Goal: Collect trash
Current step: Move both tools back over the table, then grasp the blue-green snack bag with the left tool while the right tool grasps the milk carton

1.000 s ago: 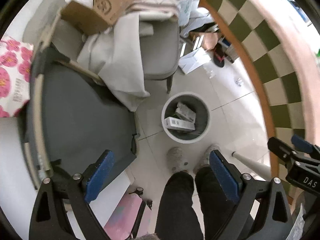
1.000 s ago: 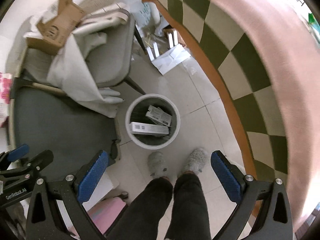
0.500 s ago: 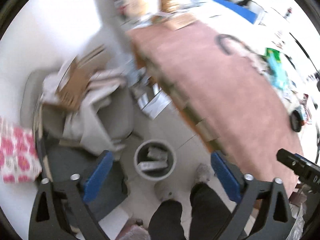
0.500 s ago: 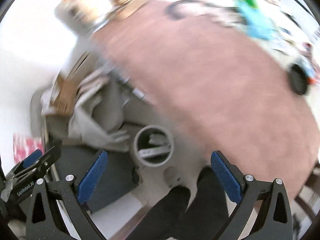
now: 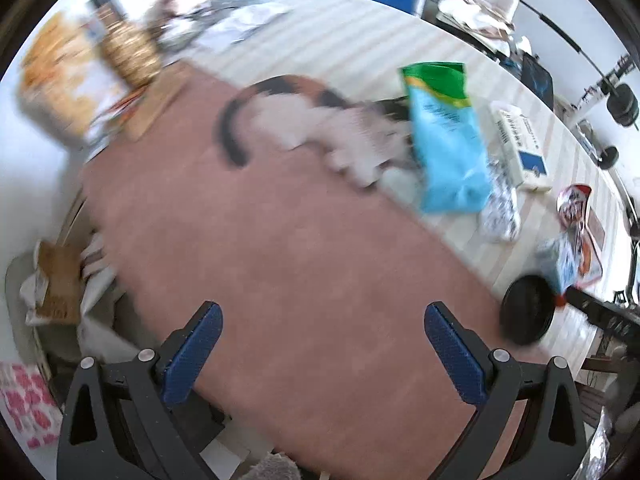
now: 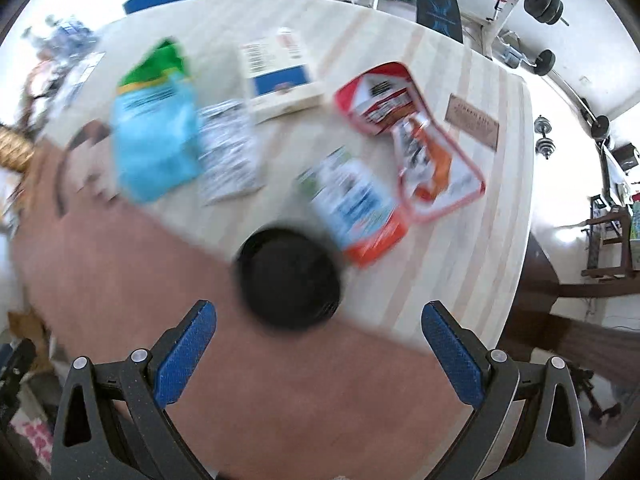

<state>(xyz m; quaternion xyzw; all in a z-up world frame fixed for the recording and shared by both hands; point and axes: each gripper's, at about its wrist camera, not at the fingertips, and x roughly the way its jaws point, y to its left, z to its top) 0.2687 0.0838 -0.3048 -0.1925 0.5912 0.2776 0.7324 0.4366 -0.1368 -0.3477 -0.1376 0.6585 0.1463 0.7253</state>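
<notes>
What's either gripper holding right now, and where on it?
Nothing is held. The left gripper and the right gripper both stand wide open over the table, with nothing between their jaws.

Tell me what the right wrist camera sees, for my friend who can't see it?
The open right gripper holds nothing above a table strewn with blurred trash: a blue and green bag, a white box, a red wrapper and a round black lid.

1 cat [image 5: 320, 120], 1 blk bowl [image 6: 290, 280], 2 boxes [image 6: 280, 76]
</notes>
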